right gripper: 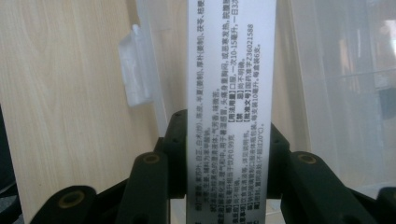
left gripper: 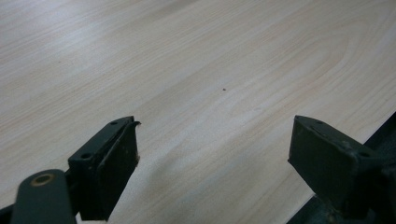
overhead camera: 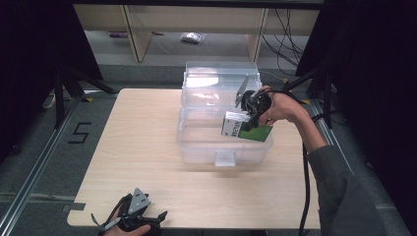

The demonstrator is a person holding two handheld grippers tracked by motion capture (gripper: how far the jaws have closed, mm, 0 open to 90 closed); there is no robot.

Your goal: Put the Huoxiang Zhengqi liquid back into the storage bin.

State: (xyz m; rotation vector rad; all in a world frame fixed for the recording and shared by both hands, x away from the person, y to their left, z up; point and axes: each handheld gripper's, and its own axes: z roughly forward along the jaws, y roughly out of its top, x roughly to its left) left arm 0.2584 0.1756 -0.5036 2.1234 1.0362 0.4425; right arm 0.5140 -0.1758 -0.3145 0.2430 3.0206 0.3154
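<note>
High view, R gripper (overhead camera: 246, 120): I've got it clamped on the green-and-white box (overhead camera: 246, 129), over the near right part of the clear bin (overhead camera: 206, 147).
High view, box: off the table, lying tilted, white end twd the bin's middle, green face twd me. Can't tell if its lower edge touches the bin.
High view, bin: clear plastic, lid (overhead camera: 216, 78) swung up at the back, latch tab on the front wall. Sits mid-table, far half.
High view, L gripper (overhead camera: 147, 219): down at the near left edge of the table (overhead camera: 142, 142), my hand on it, grey three-cornered plate on top. Well apart from the bin.
High view, bkgd: floor w/ a "5" mark at left, cables at right, wooden legs at the back.

L gripper view, jaws: spread wide, nothing btwn them, just bare wood grain of the table (left gripper: 196, 70). Table's edge shows at lower right.

R gripper view, jaws: pressed on both sides of the box (right gripper: 229, 93), its white printed side panel facing the cam, running up from the jaws.
R gripper view, bin: clear wall (right gripper: 336, 93) behind the box at right, latch tab (right gripper: 135, 70) at left, wood tabletop beyond.
</note>
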